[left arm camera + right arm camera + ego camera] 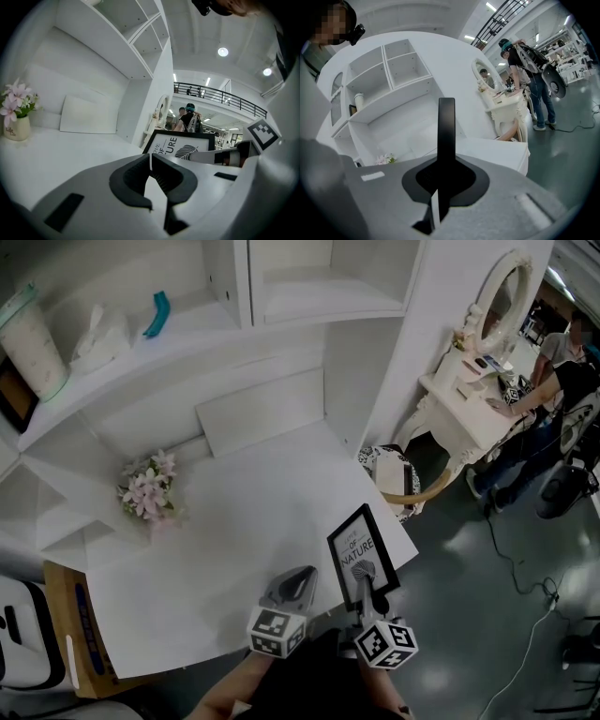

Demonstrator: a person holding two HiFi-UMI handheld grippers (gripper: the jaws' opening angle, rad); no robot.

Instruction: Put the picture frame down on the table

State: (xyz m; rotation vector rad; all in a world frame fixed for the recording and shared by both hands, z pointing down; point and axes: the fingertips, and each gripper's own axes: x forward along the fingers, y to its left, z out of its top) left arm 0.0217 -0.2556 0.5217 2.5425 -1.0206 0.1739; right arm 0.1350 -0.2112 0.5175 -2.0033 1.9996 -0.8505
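A black picture frame [363, 554] with a white print stands upright above the near right corner of the white table [234, 531]. My right gripper [368, 591] is shut on its lower edge. In the right gripper view the frame [446, 131] shows edge-on as a dark bar rising between the jaws of the right gripper [446, 169]. My left gripper [296, 581] hovers just left of the frame, shut with nothing in it. In the left gripper view the jaws of the left gripper [151, 158] meet, and the frame [182, 146] is ahead to the right.
A small vase of pink flowers [147, 488] stands at the table's left. A white board [262, 409] leans on the back wall under shelves [187, 324]. A cardboard box [70, 634] sits at the left, a patterned chair [392, 474] and vanity [473, 390] with a person [562, 371] at the right.
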